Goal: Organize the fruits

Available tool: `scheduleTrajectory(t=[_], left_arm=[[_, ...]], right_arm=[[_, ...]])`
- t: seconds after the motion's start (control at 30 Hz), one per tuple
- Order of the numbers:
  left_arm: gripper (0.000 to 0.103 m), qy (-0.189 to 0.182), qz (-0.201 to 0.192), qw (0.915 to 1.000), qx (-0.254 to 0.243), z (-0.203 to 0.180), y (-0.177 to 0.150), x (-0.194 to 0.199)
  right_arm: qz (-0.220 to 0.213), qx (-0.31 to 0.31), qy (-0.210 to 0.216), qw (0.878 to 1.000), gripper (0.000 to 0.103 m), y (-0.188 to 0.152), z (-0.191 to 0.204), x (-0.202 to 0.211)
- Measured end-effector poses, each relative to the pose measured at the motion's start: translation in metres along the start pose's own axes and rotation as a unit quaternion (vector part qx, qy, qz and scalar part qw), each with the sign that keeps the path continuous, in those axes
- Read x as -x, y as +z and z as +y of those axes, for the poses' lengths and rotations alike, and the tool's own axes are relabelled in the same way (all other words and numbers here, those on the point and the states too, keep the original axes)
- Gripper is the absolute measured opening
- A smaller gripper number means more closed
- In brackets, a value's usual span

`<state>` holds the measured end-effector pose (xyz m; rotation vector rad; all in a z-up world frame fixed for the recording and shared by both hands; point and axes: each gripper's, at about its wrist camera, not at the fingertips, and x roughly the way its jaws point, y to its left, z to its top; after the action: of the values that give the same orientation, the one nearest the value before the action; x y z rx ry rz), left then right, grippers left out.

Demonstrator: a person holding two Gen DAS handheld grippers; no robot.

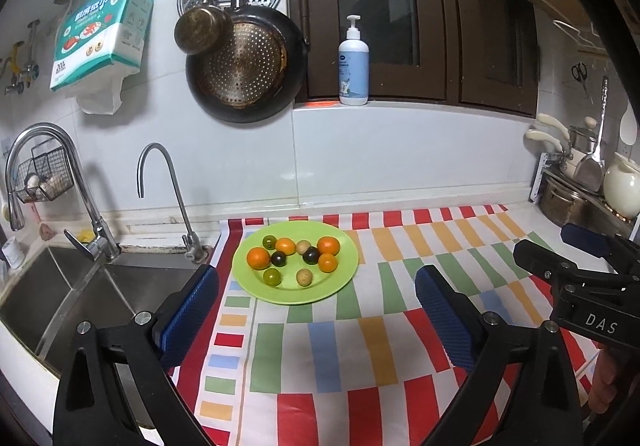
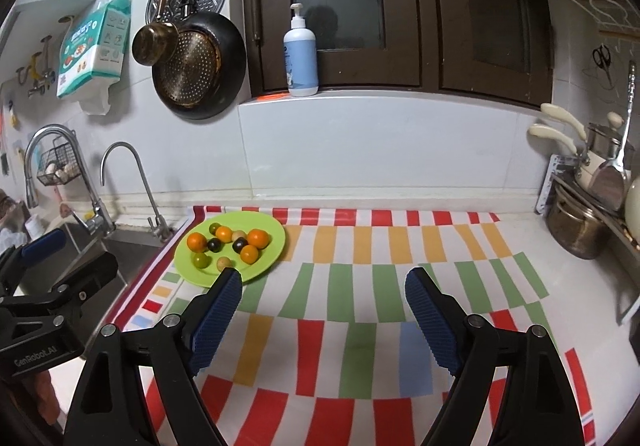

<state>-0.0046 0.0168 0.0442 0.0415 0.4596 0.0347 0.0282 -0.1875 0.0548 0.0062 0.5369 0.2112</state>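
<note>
While both hover apart, left gripper (image 1: 316,306) and right gripper (image 2: 324,310) gape.

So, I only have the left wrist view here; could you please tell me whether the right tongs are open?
Observer: Yes, the right tongs are open, with the pads wide apart and nothing between them.
Operator: Thank you. And what lies ahead of them?
Observer: Mostly striped cloth. The green plate of fruit sits ahead and to their left, and the tip of the left pad appears over the plate's near rim in that view.
</note>
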Motion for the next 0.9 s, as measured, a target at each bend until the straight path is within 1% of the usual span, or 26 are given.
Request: scheduleTrajectory(t=[0.37, 0.53, 0.63, 0.9], left_arm=[[0.103, -0.011, -0.004, 0.9999, -0.005, -0.010, -0.002, 0.010], [0.103, -0.002, -0.003, 1.0000, -0.007, -0.012, -0.002, 0.014], [0.103, -0.006, -0.001, 1.0000, -0.005, -0.012, -0.003, 0.015], [0.103, 0.000, -0.007, 1.0000, -0.007, -0.015, -0.004, 0.022]], right_arm=[[-0.004, -0.006, -0.010, 1.000, 0.085, -0.006, -0.009, 0.016], [-0.006, -0.007, -0.012, 1.000, 0.085, -0.008, -0.011, 0.021], [-0.006, -0.006, -0.011, 1.000, 0.085, -0.008, -0.012, 0.021], [-0.008, -0.005, -0.009, 1.000, 0.085, -0.009, -0.013, 0.028]])
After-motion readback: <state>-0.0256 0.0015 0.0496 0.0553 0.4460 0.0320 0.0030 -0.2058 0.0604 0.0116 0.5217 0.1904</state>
